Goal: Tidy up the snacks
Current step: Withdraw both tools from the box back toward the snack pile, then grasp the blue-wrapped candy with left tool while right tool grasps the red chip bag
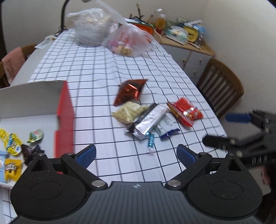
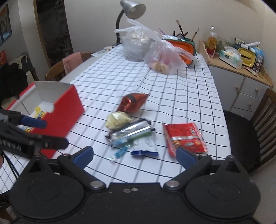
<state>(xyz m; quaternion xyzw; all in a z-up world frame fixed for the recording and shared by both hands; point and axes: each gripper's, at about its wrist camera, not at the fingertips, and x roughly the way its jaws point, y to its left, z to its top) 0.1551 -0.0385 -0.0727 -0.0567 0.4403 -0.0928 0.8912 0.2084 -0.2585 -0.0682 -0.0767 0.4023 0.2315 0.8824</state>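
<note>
Checked tablecloth [image 1: 107, 72] holds loose snack packets [image 2: 136, 131] mid-table; red box [image 2: 63, 110] left, part filled. Left gripper [image 1: 136, 155], right gripper [image 2: 134, 156] both wide, empty, poised for pickup.

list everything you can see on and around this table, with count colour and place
open red cardboard box: one, white inside, left on checked tablecloth
small wrapped snacks: several, mostly yellow, inside box
loose snack packets: about six, metallic red, pale yellow, silver, white-blue, bright red, mid table
clear plastic bags: two, far end
grey desk lamp: one, far end
wooden chairs: two, beside table
left gripper: open, empty
right gripper: open, empty
</note>
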